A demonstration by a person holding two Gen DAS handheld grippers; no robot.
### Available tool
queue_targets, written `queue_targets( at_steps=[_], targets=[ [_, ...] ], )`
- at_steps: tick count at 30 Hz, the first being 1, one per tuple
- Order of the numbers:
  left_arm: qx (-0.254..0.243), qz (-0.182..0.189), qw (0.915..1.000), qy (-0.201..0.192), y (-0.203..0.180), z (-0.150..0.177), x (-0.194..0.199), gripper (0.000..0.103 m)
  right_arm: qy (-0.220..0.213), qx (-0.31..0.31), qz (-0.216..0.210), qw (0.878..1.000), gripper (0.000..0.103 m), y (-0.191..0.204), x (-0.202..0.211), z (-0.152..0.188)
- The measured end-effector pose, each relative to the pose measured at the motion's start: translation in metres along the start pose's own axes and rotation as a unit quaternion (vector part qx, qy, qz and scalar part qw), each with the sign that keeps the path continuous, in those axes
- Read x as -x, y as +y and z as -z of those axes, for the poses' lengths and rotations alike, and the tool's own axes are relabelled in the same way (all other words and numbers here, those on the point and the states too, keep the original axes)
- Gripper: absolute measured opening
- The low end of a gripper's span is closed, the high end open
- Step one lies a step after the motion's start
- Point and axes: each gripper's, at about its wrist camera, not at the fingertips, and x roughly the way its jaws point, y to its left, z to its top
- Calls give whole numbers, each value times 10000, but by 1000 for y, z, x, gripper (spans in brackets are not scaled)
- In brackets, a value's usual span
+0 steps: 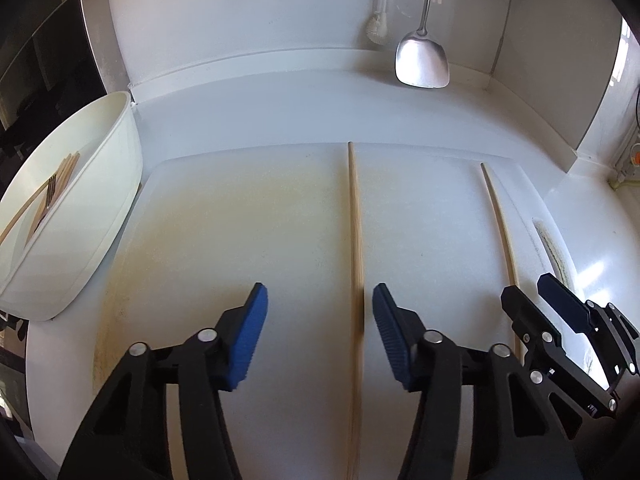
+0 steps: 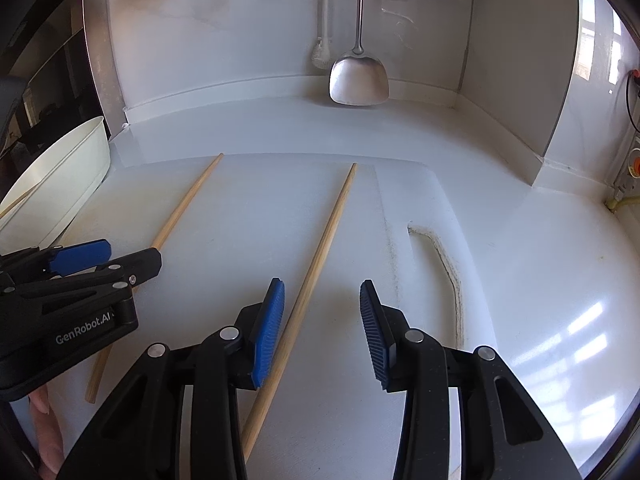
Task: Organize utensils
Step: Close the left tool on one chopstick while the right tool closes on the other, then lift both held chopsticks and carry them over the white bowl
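- At the left edge of the left wrist view, a white tub (image 1: 100, 184) sits on the counter holding wooden sticks and what looks like a dark fork (image 1: 50, 192), though that corner is too distorted to be sure
- The left gripper (image 1: 320, 320) hangs released over the white cutting board (image 1: 224, 240), jaws apart with one chopstick (image 1: 355, 240) lying between them, just beside the right pad
- Right of it, a second chopstick (image 1: 500, 220) lies on the board, well apart from the first
- The right gripper (image 2: 322, 320) is also released, jaws straddling that second chopstick (image 2: 320, 256)
- A metal spatula (image 1: 422, 60) hangs at upper right against the wall
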Motion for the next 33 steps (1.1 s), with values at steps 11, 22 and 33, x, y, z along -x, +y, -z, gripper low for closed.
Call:
queue_targets(
  at_steps=[11,22,33],
  targets=[
    [29,287,9996,70,-1,-5,0,7,-2,238,16,9997,11,16,0,-2],
    [270,701,9970,185,13,1,16,7,0,-194,-255,9995,6,7,11,-8],
    [730,490,9961,-4,56,-25,99,7,-356,-40,-830,9959,6,28,64,-54]
  ],
)
